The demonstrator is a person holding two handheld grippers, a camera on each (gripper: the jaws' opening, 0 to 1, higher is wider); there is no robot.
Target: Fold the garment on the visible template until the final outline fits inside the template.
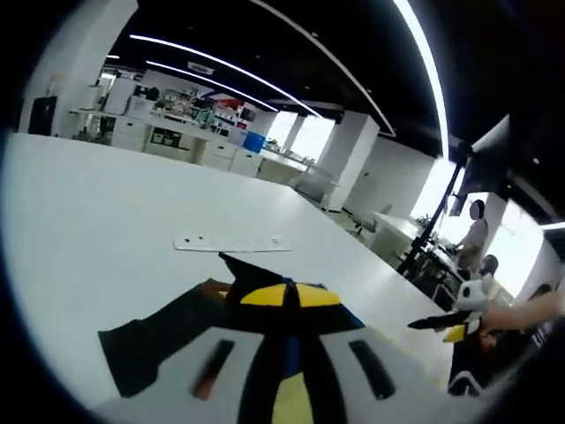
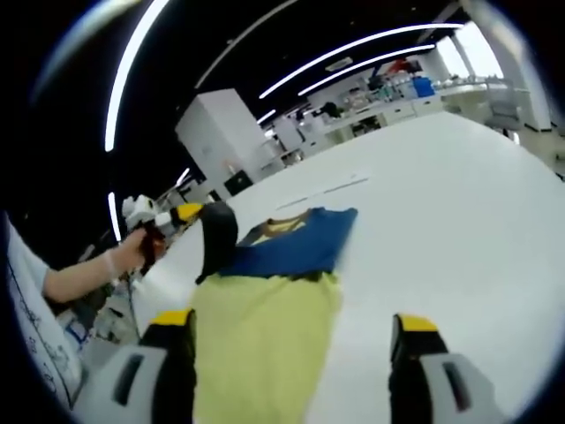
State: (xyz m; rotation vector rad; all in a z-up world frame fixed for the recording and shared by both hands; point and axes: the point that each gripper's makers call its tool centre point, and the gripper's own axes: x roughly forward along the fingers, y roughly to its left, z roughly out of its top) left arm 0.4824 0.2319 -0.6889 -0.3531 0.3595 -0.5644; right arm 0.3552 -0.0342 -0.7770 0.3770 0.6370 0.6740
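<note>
A yellow, blue and black garment (image 2: 265, 327) lies on the white table (image 2: 441, 194); its yellow part is nearest me and the blue part (image 2: 296, 243) lies beyond it. My right gripper (image 2: 293, 322) stands open, jaws wide apart on either side of the yellow cloth. My left gripper (image 1: 287, 296) is shut on the garment, with a black sleeve (image 1: 150, 340) spreading to its left. In the right gripper view, the left gripper (image 2: 172, 219) is held by a hand beside a raised black fold (image 2: 216, 234). The right gripper (image 1: 459, 322) enters the left gripper view from the right.
A white strip with marks (image 1: 231, 243) lies flat on the table beyond the garment and shows as a thin line (image 2: 331, 188) in the right gripper view. Cabinets and desks (image 1: 177, 137) line the far side. A white pillar (image 2: 221, 132) and people (image 1: 477, 230) stand beyond the table.
</note>
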